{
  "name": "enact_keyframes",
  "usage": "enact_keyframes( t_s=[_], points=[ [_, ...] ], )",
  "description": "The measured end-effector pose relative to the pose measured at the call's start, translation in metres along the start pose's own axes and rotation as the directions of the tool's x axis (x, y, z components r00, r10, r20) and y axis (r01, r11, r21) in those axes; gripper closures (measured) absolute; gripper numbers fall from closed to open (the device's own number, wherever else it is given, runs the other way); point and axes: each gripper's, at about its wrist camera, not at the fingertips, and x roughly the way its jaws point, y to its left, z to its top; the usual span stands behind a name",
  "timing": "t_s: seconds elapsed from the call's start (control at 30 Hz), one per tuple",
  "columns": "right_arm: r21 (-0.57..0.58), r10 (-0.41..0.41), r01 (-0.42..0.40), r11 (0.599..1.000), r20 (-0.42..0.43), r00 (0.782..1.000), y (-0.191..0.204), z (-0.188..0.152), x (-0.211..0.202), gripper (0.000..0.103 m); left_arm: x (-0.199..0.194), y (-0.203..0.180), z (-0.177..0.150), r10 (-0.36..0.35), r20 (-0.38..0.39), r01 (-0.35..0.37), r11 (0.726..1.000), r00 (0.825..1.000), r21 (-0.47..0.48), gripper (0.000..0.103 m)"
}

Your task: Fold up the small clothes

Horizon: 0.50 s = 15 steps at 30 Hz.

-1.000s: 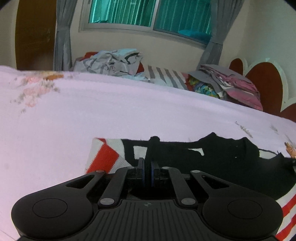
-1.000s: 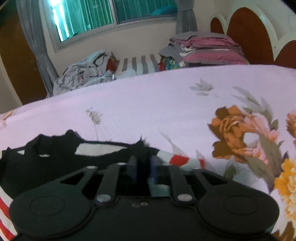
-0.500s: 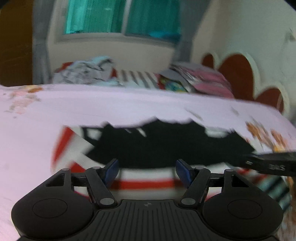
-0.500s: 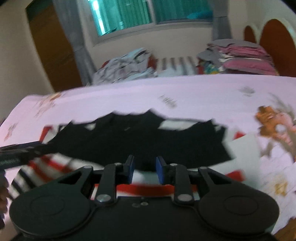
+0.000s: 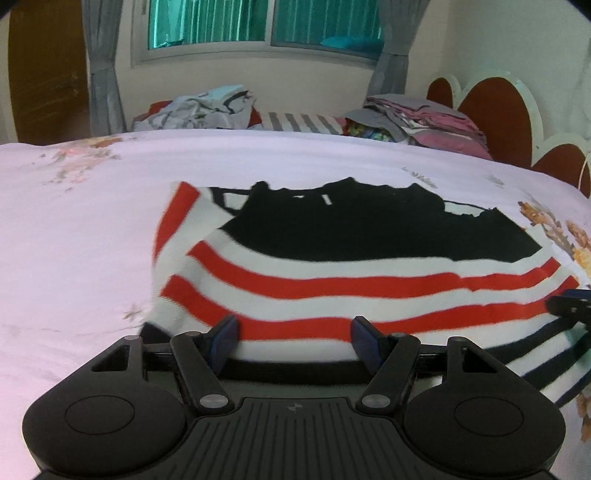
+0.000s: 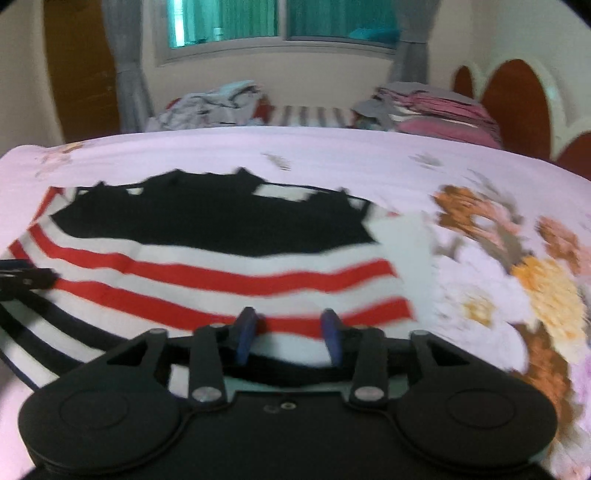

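Garment (image 5: 332, 284), no readable writing

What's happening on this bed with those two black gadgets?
A person is folding a small striped sweater on a pink floral bedspread, using a handheld gripper in each hand. The black top part is already folded down over the red and white stripes. The left gripper stands open with nothing between its fingers; the right gripper has just been opening and holds nothing either.

Bedroom, bed under a pale pink floral sheet (image 5: 110, 229)

Teal-lit window (image 5: 266, 22) with grey curtains (image 5: 99, 70) at 12 o'clock; scalloped red-brown headboard (image 5: 498, 114) at 2 o'clock; wooden door (image 5: 44, 74) at 10 o'clock; cream walls.
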Motion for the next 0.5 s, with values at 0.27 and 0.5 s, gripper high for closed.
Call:
enact_keyframes(
  t_s=[0.27,0.5],
  points=[
    [0.041,0.002,-0.002,0.999,0.003,1.0,0.002,-0.016,-0.018,0.059,-0.023,0.006,-0.01,0.018,0.004,-0.018,1.0,1.0,0.009,0.036],
    [-0.034,-0.064,0.063,0.997,-0.025,0.998,0.01,-0.026,-0.015,0.06,-0.024,0.009,-0.024,0.019,-0.016,-0.019,0.999,1.0,0.038,0.036]
  ],
)
